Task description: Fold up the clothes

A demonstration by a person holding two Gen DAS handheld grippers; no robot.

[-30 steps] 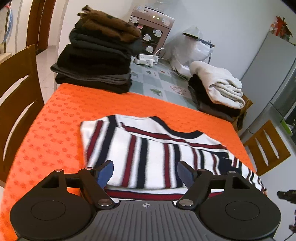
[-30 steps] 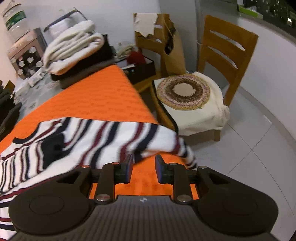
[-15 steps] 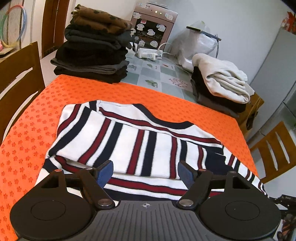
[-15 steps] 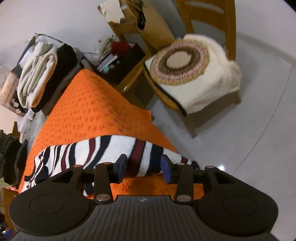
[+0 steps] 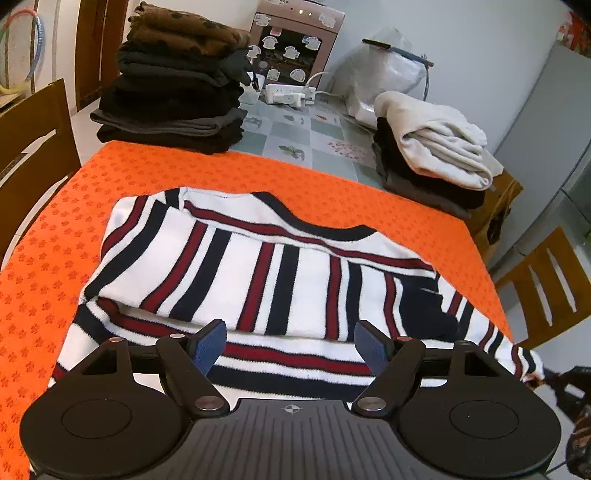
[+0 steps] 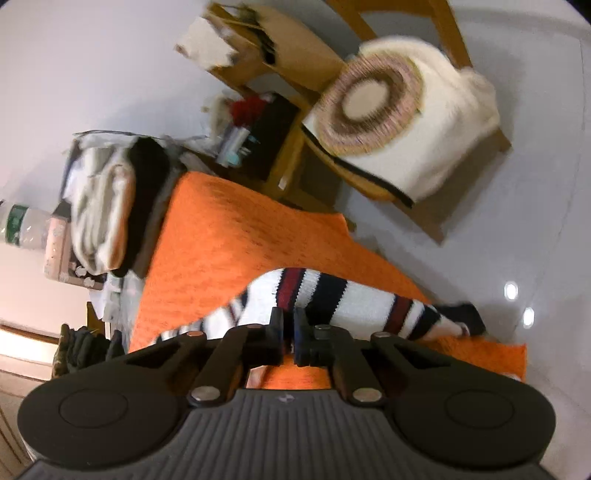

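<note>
The striped sweater (image 5: 258, 280) lies partly folded on the orange cloth (image 5: 55, 240) covering the surface, one sleeve (image 6: 354, 299) trailing off the cloth's edge. The right gripper (image 6: 289, 332) has its fingers clamped on that sleeve. The left gripper (image 5: 290, 343) hovers over the sweater's near hem, fingers wide apart. Beyond the sweater sit a dark clothes stack (image 5: 173, 99) and a cream-topped pile (image 5: 436, 151); bare cloth lies between.

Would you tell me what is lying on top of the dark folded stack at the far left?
A brown garment with dark spots lies on top of the dark folded stack. How many pieces the stack holds cannot be seen.
</note>
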